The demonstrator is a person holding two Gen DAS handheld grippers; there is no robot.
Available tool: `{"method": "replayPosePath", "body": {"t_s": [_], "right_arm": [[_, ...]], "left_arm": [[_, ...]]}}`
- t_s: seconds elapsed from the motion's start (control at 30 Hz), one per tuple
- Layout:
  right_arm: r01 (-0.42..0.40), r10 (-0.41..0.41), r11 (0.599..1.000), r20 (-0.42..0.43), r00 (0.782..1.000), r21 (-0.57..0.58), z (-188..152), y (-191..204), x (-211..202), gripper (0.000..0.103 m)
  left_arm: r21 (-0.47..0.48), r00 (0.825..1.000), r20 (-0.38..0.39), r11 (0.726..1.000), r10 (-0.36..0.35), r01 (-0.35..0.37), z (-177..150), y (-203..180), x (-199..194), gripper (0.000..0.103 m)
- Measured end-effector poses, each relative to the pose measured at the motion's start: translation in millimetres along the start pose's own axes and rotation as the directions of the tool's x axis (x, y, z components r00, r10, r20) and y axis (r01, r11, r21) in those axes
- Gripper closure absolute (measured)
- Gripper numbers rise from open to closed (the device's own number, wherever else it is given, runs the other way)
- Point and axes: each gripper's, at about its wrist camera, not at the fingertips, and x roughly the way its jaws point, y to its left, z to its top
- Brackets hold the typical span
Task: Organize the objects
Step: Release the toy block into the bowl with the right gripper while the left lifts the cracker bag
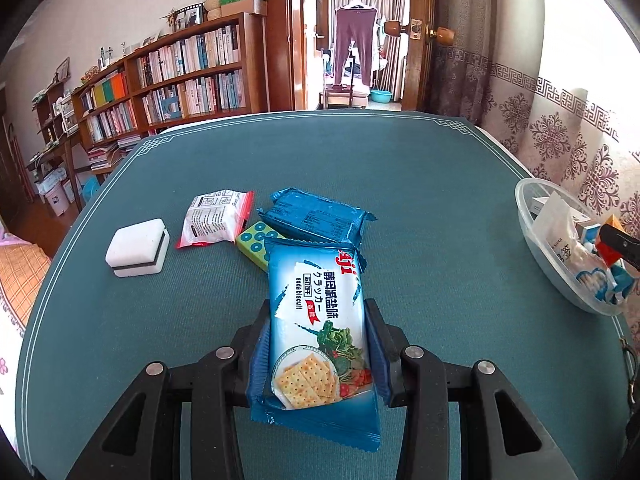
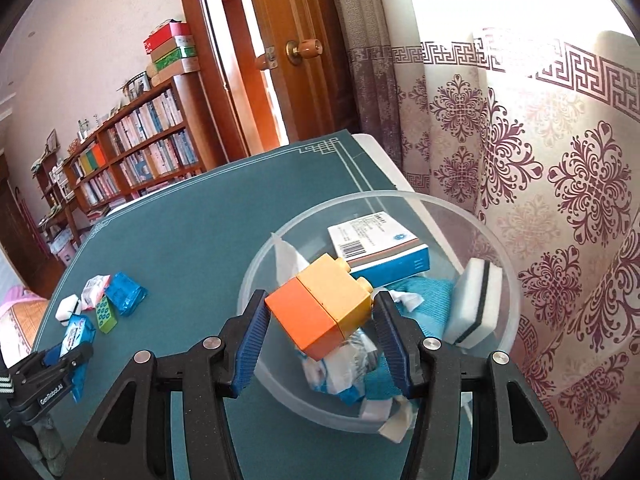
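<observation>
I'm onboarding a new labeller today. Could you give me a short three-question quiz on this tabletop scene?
1. True or false: the left gripper has its jaws shut on the blue soda-biscuit packet.
2. Where is the orange and yellow toy block?
A. On the teal table mat
B. Between the right gripper's open jaws, over the clear plastic bowl
C. On a bookshelf
3. Fill in: in the left wrist view, the white sponge with a dark stripe lies on the mat, to the ____ of the red-edged white snack packet.

Key: 1 true; 2 B; 3 left.
</observation>
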Motion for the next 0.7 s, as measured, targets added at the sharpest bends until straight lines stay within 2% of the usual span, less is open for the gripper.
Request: {"method": "replayPosePath", "body": {"t_s": [0.17, 0.27, 0.7], "right_arm": [[0.016, -0.015, 0.998, -0.03, 0.999, 0.058, 3.2, -25.5, 15.6, 0.047], [-0.011, 0.015, 0.995, -0.034, 0.999, 0.098, 2.0, -36.6, 14.8, 0.04], [-0.032, 0.031, 0.999, 0.032, 0.999, 0.039, -0.6, -37.0, -18.9, 0.038]], "left_arm": [[0.026, 1.0, -0.007, 1.0, -0.013, 0.014, 0.6, -12.8, -0.6, 0.059], [0.041, 1.0, -0.007, 0.999, -0.02, 0.02, 2.2, -21.3, -0.7, 0.059], [0.117, 0.994, -0.025, 0.987, -0.111, 0.113, 15.0, -73.2, 1.3, 0.059]]}}
